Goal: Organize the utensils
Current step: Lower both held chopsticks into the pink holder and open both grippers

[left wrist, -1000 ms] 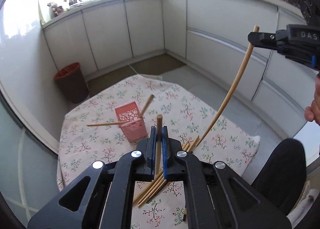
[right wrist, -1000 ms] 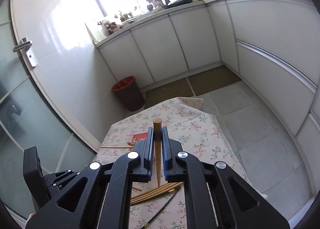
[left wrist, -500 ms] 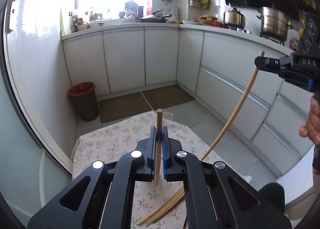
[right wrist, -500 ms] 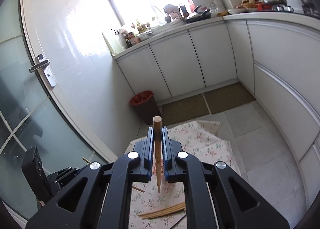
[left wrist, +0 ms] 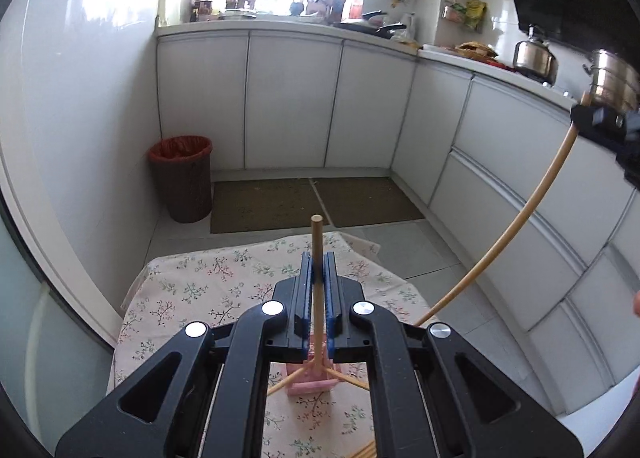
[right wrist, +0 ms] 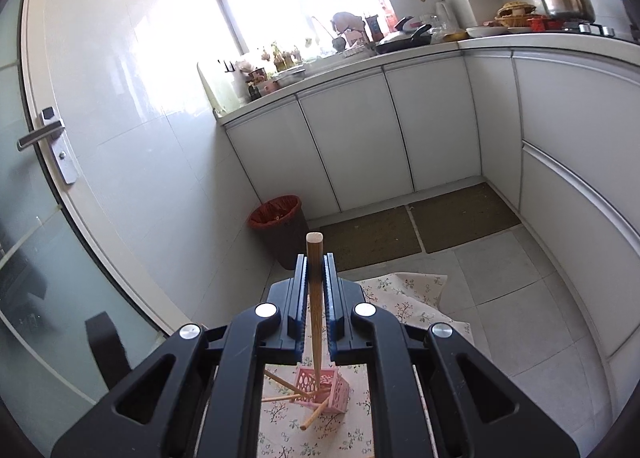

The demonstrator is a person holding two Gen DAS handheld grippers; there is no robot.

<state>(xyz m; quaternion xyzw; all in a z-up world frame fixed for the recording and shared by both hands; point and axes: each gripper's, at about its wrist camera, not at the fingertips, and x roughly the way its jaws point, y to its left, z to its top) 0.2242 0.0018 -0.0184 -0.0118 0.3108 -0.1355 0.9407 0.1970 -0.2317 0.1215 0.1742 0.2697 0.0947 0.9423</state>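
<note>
Your left gripper (left wrist: 318,270) clamped on a chopstick (left wrist: 316,258), your right gripper (right wrist: 316,270) clamped on another chopstick (right wrist: 315,278), both above pink basket (right wrist: 320,390) on floral table (left wrist: 192,298)

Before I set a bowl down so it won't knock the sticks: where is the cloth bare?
The far half of the floral tablecloth, from the pink basket to the edge by the floor mats, is bare. Around the basket it is crowded: chopsticks poke out of its sides, and more lie at the near edge.
</note>
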